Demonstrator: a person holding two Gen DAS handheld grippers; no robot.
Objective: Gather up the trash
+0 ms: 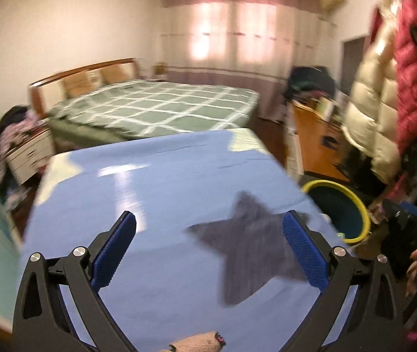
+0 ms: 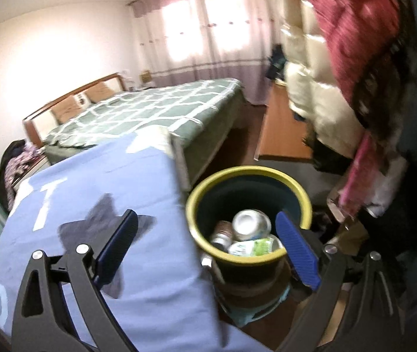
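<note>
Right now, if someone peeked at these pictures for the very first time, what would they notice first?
Probably the round bin with its bright yellow rim, standing on the floor just right of the blue-covered table, with cans and a crumpled wrapper inside. Next, the dark star shape on the blue cloth. Behind them stretches a big bed with a green checked cover, under pink curtains.
</note>
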